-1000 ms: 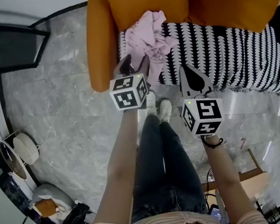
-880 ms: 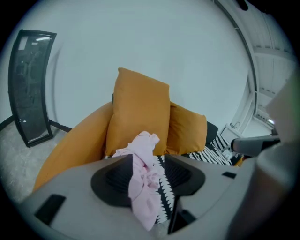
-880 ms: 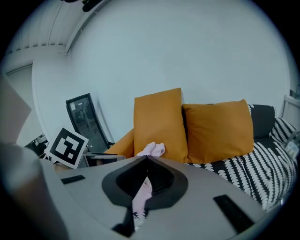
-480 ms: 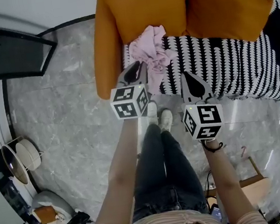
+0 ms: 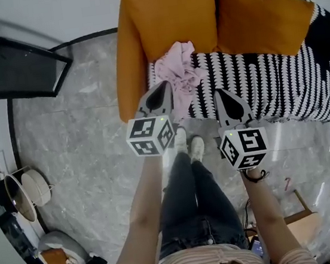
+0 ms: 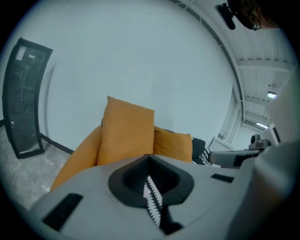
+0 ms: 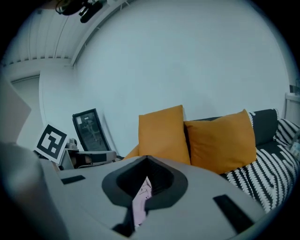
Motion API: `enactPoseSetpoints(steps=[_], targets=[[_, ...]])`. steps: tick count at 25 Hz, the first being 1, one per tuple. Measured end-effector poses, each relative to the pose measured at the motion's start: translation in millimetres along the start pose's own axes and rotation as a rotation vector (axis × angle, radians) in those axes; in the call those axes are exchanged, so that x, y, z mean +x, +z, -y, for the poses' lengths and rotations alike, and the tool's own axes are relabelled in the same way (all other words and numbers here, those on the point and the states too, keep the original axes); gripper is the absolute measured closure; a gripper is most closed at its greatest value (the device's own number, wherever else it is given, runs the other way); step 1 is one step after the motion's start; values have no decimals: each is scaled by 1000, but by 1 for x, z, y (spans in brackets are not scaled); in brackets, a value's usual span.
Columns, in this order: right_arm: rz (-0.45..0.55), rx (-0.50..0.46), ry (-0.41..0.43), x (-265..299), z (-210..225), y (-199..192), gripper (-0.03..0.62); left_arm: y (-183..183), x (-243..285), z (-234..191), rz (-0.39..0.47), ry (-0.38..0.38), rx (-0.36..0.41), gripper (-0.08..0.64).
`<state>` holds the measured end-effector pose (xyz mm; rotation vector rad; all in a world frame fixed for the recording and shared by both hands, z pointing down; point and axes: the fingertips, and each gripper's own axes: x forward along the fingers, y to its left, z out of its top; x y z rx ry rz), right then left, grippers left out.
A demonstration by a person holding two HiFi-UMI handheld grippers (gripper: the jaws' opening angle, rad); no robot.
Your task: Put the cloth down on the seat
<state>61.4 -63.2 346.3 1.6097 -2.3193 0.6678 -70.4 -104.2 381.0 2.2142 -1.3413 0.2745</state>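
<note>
A crumpled pink cloth (image 5: 182, 71) lies on the sofa seat's black-and-white cover (image 5: 266, 79), at its left end beside the orange armrest (image 5: 128, 73). My left gripper (image 5: 159, 96) hangs just in front of the cloth and apart from it. Its jaws have just been closing and are shut with nothing between them. In the left gripper view (image 6: 149, 164) only the patterned cover shows through the slit. My right gripper (image 5: 224, 99) is shut and empty over the seat's front edge. In the right gripper view (image 7: 146, 161) the cloth (image 7: 140, 201) shows pink beyond the jaws.
Two orange cushions (image 5: 167, 7) (image 5: 264, 15) lean on the sofa back. A black framed panel (image 5: 14, 63) leans on the wall at left. The person's white shoes (image 5: 187, 143) stand on the grey marble floor. Pots (image 5: 25, 192) sit lower left, a cardboard box (image 5: 297, 219) lower right.
The left gripper's jaws, open at the cloth a second ago, have shut empty. Both grippers have risen away from the seat. The cloth stays on the seat.
</note>
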Motion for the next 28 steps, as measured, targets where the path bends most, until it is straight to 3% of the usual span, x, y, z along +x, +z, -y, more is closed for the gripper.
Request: enactPoseSetpoints(steps=[5, 20, 28], targets=[[41, 12, 32, -9, -6, 16, 584, 23, -16, 7, 46, -9, -6, 548], [96, 26, 72, -45, -29, 46, 584, 43, -61, 20, 49, -17, 35, 548], [123, 24, 90, -60, -42, 58, 584, 49, -81, 16, 60, -17, 8, 548]])
